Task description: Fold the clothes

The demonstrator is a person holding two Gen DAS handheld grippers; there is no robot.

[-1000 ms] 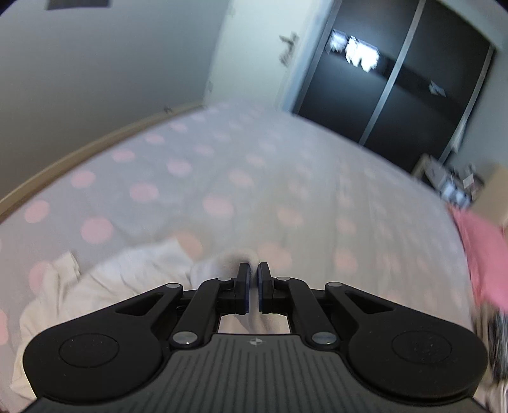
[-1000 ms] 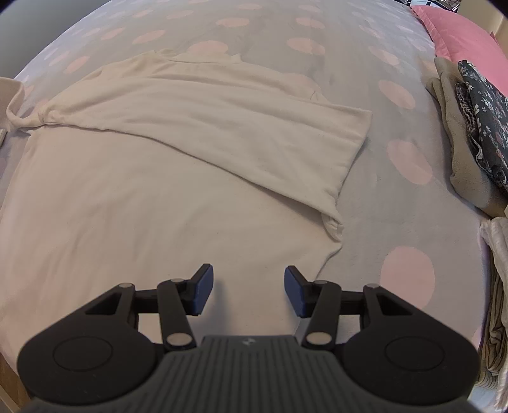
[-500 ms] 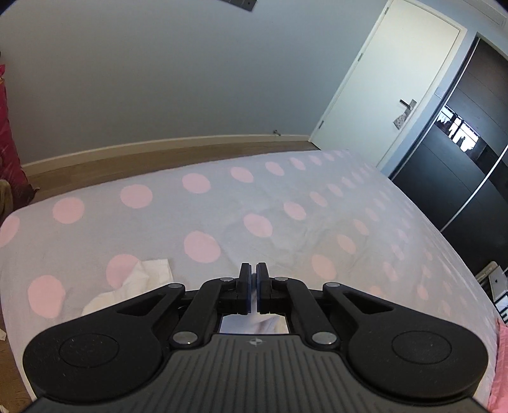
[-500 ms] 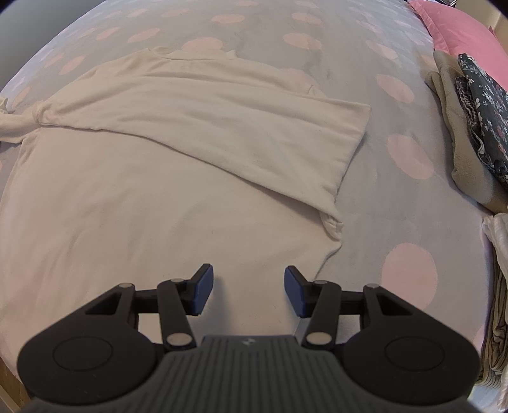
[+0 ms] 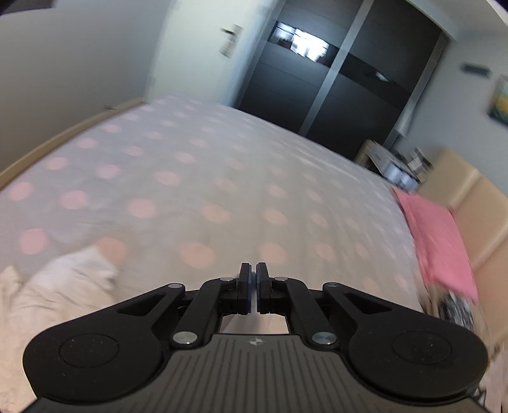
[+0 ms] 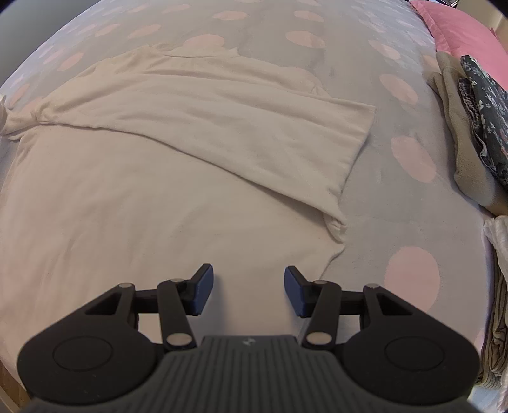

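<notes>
A: What fills the right wrist view?

B: The bed (image 6: 365, 197), grey with pink dots. A cream shirt (image 6: 143, 190) spreads from 9 o'clock to centre, one flap folded over toward 2 o'clock.

A: Anything else?

B: A pile of clothes (image 6: 470, 127) at 3 o'clock, a pink pillow (image 6: 460, 28) at 1.

A: And the tools?

B: The right hand-held gripper (image 6: 248, 289) stands wide over the shirt, holding nothing. The left hand-held gripper (image 5: 253, 287) is closed; whether cloth is pinched, I cannot tell.

Left tool (image 5: 253, 270), right tool (image 6: 248, 282): black linkages, silver screws, blue pads, ribbed grey base.
</notes>
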